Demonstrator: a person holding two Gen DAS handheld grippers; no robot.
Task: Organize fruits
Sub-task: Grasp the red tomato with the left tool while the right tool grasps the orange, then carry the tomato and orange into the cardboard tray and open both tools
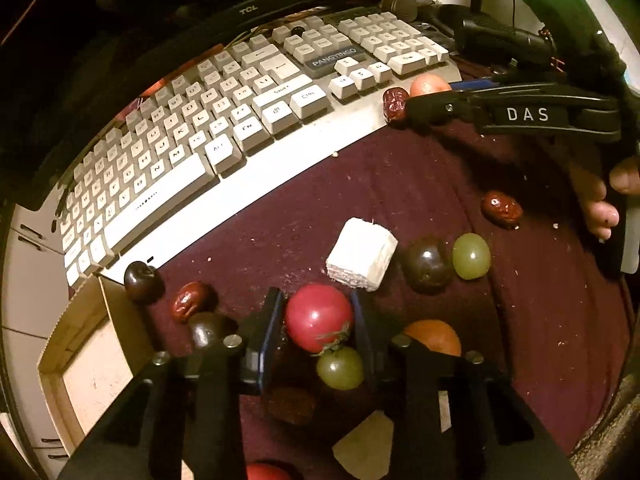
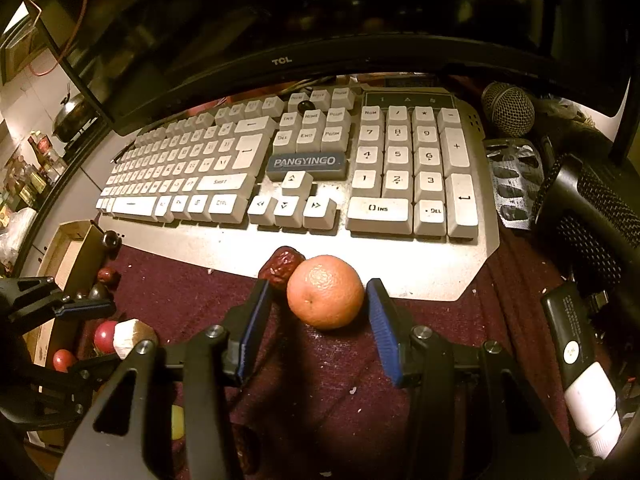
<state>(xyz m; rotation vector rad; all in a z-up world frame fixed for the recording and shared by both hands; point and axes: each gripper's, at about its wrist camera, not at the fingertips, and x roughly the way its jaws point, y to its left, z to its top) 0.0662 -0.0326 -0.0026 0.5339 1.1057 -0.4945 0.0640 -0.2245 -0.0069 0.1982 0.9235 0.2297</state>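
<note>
Three red dates (image 1: 396,104) (image 1: 501,208) (image 1: 188,300) are counted on the maroon cloth (image 1: 400,184); a fourth dark shape lower down cannot be identified. Three dark round fruits (image 1: 140,280) (image 1: 208,330) (image 1: 426,264) are recorded. Two green fruits (image 1: 471,256) (image 1: 340,368) are noted, as are two red tomatoes (image 1: 318,316) (image 1: 264,472) and two oranges (image 1: 428,84) (image 1: 434,336). One white block (image 1: 362,260), one keyboard (image 1: 224,128) and one cardboard box (image 1: 80,360) are logged. One microphone (image 2: 508,110), one blister pack (image 2: 516,184) and one monitor (image 2: 280,60) are entered from the right wrist view.
</note>
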